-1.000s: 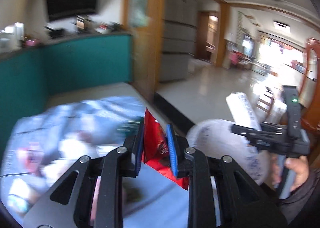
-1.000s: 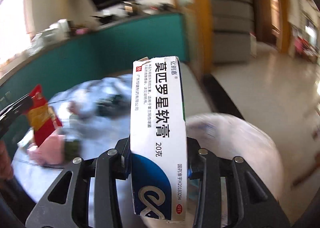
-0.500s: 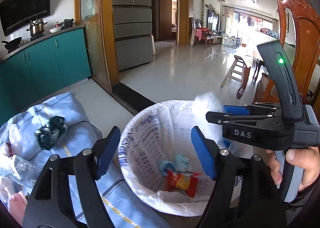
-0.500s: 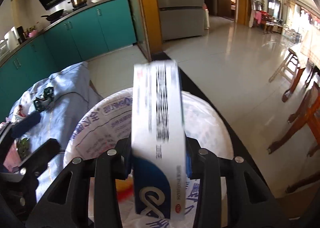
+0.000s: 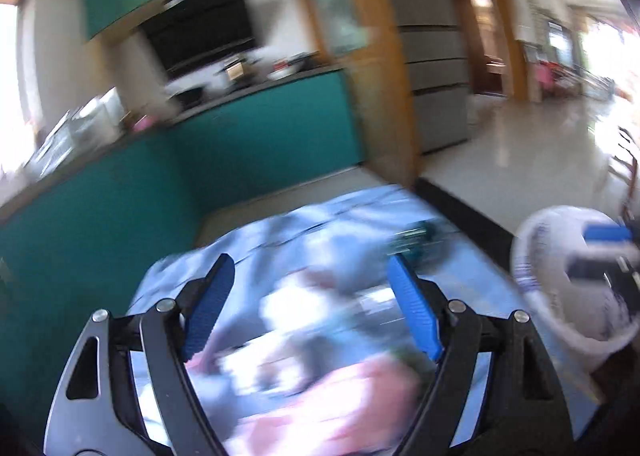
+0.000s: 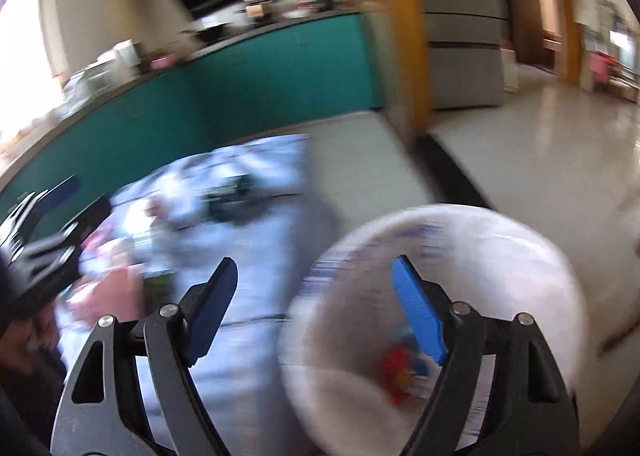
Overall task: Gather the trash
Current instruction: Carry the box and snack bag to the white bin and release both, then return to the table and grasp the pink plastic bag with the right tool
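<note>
- Left gripper [image 5: 310, 310]: jaws just opened, nothing between them, above blurred litter on the blue cloth [image 5: 360, 224].
- Right gripper [image 6: 316, 312]: jaws just opened, empty, over the lined bin [image 6: 500, 240]; red wrapper [image 6: 394, 372] inside.

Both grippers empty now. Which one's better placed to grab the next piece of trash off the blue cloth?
Left, probably. The left gripper is open over the pink and white litter on the blue cloth; the right gripper faces the bin.

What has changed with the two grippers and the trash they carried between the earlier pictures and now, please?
The left gripper let go of its red wrapper, which now lies in the lined bin, and swung back over the blue cloth. The right gripper has just opened: the white ointment box is gone from its jaws, and I cannot make it out in the blurred bin. Cloth and bin stayed put.
</note>
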A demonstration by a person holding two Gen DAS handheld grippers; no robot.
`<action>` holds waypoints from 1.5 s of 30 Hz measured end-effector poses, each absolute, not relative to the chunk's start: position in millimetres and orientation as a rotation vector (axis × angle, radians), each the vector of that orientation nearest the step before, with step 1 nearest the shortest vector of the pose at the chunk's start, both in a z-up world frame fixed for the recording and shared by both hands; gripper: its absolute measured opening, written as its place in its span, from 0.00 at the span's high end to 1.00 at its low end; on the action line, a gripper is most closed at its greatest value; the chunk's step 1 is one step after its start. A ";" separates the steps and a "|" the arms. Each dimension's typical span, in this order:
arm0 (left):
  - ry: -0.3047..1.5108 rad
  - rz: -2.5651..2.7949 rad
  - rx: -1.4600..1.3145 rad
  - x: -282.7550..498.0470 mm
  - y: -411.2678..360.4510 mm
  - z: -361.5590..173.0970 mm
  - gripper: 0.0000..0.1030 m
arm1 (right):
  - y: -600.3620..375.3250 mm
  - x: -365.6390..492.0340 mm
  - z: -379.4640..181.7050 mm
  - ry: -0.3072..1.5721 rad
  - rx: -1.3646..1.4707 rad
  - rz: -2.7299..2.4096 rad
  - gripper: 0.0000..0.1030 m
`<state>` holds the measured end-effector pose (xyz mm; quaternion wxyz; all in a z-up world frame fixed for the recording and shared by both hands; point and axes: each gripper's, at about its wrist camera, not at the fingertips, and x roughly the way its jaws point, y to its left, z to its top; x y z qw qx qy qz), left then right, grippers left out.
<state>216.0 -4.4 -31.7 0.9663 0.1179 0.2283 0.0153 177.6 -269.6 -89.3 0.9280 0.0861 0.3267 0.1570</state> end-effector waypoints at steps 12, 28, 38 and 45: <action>0.547 0.221 0.039 186.4 138.3 -38.9 0.16 | -59.0 185.9 -109.5 0.745 -0.139 0.712 0.07; 0.651 0.241 0.239 182.1 122.8 -74.0 0.15 | -14.6 188.0 -133.2 0.719 -0.280 0.656 0.03; 0.678 0.248 0.196 182.3 132.5 -76.6 0.15 | -28.3 187.3 -122.8 0.705 -0.200 0.722 0.70; 0.700 0.252 0.180 184.1 137.1 -79.4 0.15 | -54.5 178.9 -106.5 0.688 -0.173 0.738 0.86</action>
